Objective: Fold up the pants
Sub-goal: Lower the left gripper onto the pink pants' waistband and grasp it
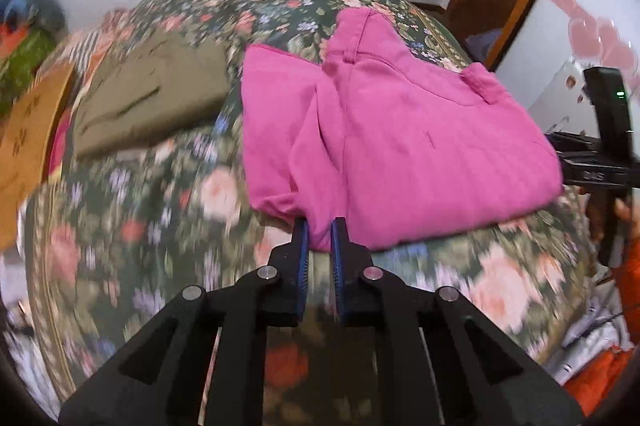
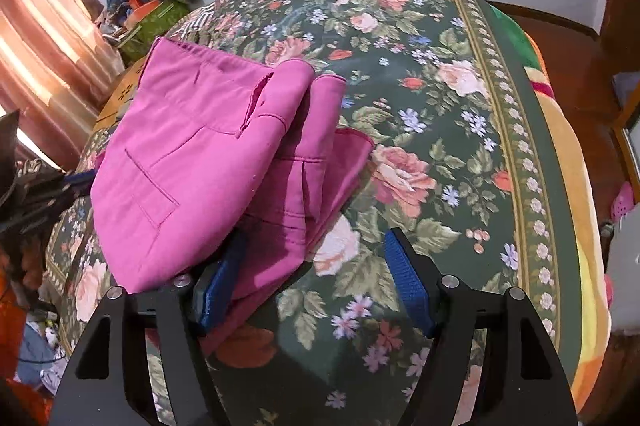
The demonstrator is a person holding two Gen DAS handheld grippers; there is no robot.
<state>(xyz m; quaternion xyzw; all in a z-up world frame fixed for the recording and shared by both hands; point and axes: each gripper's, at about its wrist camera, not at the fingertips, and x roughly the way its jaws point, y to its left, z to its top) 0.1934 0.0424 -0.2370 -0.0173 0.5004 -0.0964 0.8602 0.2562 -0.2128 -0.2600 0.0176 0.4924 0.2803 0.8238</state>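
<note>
The pink pants lie folded in layers on the floral bedspread. My left gripper is shut on the near folded edge of the pink pants. In the right wrist view the same pants lie at the left, waistband and back pocket up. My right gripper is open, its left blue pad touching the pants' near edge and its right pad over bare bedspread. The right gripper's body also shows at the right edge of the left wrist view.
Folded olive-brown pants lie on the bed to the left of the pink ones. A pile of clothes and bags sits by the curtain. The bed's right edge drops to a wooden floor.
</note>
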